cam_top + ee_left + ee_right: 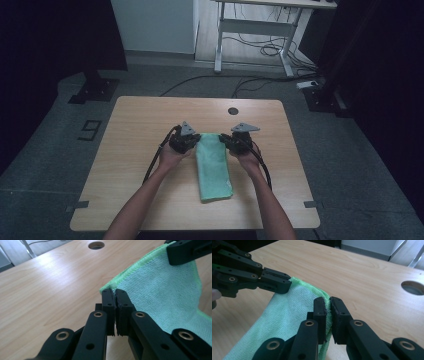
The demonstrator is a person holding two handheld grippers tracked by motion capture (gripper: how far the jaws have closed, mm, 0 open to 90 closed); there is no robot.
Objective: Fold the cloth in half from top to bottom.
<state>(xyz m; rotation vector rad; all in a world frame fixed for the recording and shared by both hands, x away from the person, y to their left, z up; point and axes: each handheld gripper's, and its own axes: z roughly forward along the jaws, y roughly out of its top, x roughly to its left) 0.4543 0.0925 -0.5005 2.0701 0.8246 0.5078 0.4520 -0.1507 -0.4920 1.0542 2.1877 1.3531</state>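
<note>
A light green towel [213, 167] lies folded lengthwise on the wooden table [130, 150], running from the middle toward the front edge. My left gripper [192, 140] is shut on the towel's far left corner, and the green hem [113, 285] pokes out between its fingertips. My right gripper [226, 140] is shut on the far right corner, with the towel edge [325, 295] pinched between its pads. Both far corners are lifted slightly off the table, so the towel [162, 295] sags between them. The left gripper [275, 283] also appears in the right gripper view.
A round cable hole [233, 111] sits near the table's far edge, behind the grippers. Beyond the table stands a white desk frame [255, 30] with cables on the floor. Bare wood lies left and right of the towel.
</note>
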